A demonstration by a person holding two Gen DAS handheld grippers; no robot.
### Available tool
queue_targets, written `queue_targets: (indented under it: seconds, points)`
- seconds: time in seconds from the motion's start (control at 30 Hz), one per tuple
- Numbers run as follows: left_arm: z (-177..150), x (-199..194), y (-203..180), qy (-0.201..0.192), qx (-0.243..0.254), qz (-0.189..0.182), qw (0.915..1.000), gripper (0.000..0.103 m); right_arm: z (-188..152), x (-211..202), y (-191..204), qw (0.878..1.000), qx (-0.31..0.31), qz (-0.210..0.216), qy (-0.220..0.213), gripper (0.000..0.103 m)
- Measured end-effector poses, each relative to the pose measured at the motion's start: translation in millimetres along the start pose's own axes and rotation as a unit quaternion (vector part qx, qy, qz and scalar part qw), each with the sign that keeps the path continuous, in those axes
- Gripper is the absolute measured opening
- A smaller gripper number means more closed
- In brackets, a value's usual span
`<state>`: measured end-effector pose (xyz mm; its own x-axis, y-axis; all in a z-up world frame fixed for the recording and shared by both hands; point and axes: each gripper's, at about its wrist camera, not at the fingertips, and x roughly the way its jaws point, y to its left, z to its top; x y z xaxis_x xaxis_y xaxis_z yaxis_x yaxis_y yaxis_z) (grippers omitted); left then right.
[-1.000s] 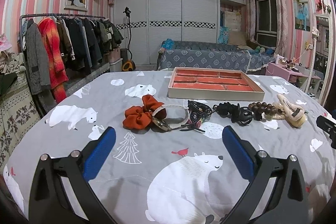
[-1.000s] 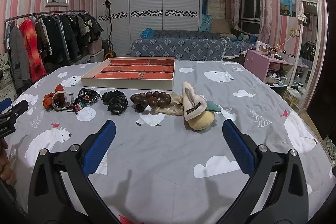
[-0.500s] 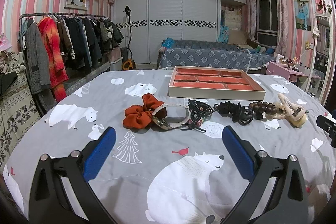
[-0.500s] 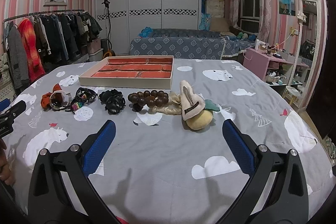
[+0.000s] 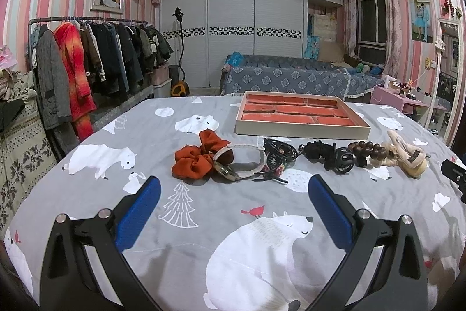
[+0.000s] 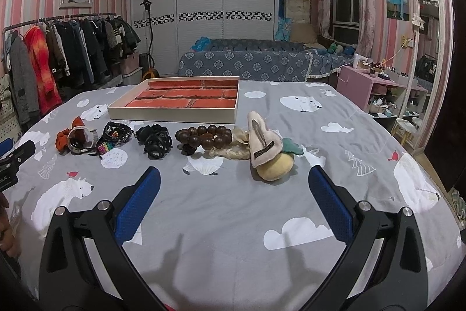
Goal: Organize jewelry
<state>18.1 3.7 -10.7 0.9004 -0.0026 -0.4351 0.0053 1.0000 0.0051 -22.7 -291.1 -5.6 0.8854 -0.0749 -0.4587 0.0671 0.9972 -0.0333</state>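
Note:
A cream tray with red compartments [image 5: 301, 128] [image 6: 171, 116] lies on the grey polar-bear cloth. In front of it runs a row of accessories: an orange scrunchie [image 5: 195, 161] [image 6: 62, 136], a pale bangle [image 5: 241, 163], dark bracelets [image 5: 278, 152] [image 6: 116, 133], a black hair claw [image 5: 335, 158] [image 6: 154, 140], brown wooden beads [image 5: 368, 150] [image 6: 206, 136] and a beige plush clip [image 5: 409, 156] [image 6: 268, 153]. My left gripper [image 5: 233, 204] is open and empty, short of the scrunchie and bangle. My right gripper [image 6: 233, 196] is open and empty, short of the beads and plush clip.
A clothes rack [image 5: 87, 72] stands at the left, a blue-covered bed [image 5: 291, 77] behind the table, a pink desk [image 6: 375, 83] at the right. The table's round edge drops off at both sides. The left gripper's body shows at the right view's left edge [image 6: 13, 162].
Both views have shifted only slightly; the right gripper has crept a little toward the row. Both grippers stay open and nothing on the table has moved.

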Motion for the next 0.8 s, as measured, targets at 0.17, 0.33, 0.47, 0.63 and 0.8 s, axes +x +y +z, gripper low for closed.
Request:
queue_targets:
  seconds: [0.17, 0.33, 0.47, 0.63, 0.8]
  points:
    - [-0.5, 2.5, 3.7, 0.003, -0.004, 0.003, 1.0000, 0.099, -0.3, 0.7, -0.2, 1.000, -0.001, -0.002, 0.000, 0.099]
    - [1.9, 10.4, 3.5, 0.011, 0.005, 0.003, 0.9999, 0.099, -0.1, 4.5, -1.4, 1.000, 0.002, 0.001, 0.005, 0.099]
    - [5.2, 16.0, 6.3, 0.010, 0.003, 0.005, 0.9999, 0.099, 0.4, 7.5, -3.0, 1.000, 0.000, -0.001, 0.006, 0.099]
    - [9.8, 30.7, 8.3, 0.025, 0.010, 0.019, 0.9995, 0.099, 4.8, 17.3, -13.1, 1.000, 0.001, -0.018, 0.013, 0.099]
    - [15.7, 46.2, 1.5, 0.025, 0.040, 0.024, 0.9986, 0.099, 14.8, 38.3, -28.9, 0.999, -0.012, -0.048, 0.020, 0.099]
